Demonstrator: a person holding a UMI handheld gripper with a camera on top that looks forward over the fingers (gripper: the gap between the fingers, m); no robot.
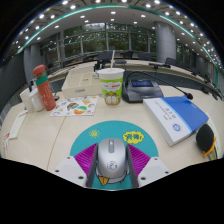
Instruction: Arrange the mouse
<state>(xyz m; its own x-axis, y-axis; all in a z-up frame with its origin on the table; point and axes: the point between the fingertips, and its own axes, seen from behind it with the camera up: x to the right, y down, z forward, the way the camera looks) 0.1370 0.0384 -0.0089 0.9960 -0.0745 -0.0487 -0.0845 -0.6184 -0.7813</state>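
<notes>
Claw (112, 178) view: grey mouse (112, 160) lies between the pink pads (84, 160) on a teal mouse mat (120, 133), long axis running straight ahead along the fingers, which look clamped on its flanks, above the counter (60, 135).

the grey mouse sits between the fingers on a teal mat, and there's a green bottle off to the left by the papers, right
Not quite. The gripper view shows the grey mouse between the fingers of the hand-held gripper on the teal mat, but the bottle by the papers is red-orange, not green.
</notes>
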